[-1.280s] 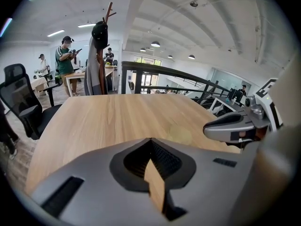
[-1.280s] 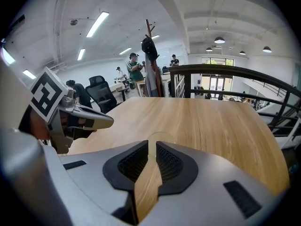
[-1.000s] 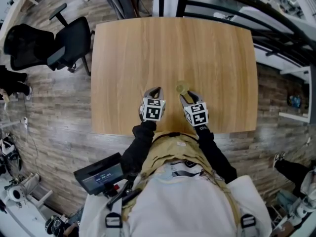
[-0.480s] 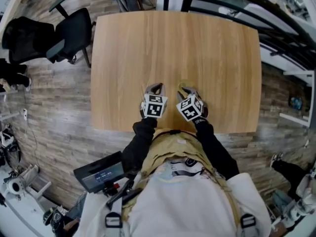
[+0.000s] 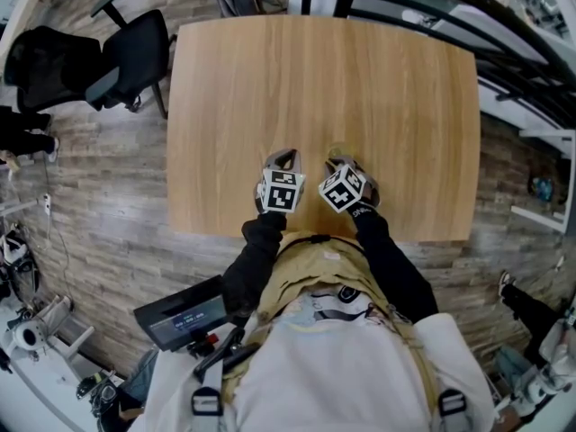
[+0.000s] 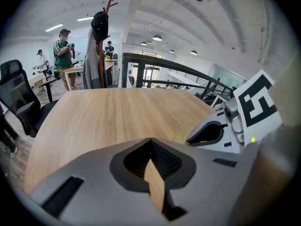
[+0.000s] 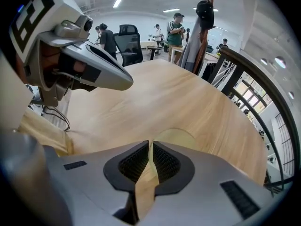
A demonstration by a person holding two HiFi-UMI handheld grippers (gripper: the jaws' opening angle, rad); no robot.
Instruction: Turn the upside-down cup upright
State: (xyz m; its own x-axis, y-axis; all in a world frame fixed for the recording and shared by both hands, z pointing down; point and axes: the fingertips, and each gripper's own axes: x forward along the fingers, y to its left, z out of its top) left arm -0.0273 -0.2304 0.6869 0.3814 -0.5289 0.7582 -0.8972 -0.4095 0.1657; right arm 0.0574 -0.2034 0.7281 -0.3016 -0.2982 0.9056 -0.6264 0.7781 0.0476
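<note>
Cup, inverted at twelve o'clock just beyond your right gripper, may skid or tip away, because the closing, nearly joined jaws seem to catch only its near edge.

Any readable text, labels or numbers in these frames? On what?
No readable words or numbers anywhere.
Black-and-white square code patterns, not letters: left marker cube, right marker cube.
White print just below the right marker cube: too small to read.
Black handheld device's screen: blurred, unreadable.
</note>
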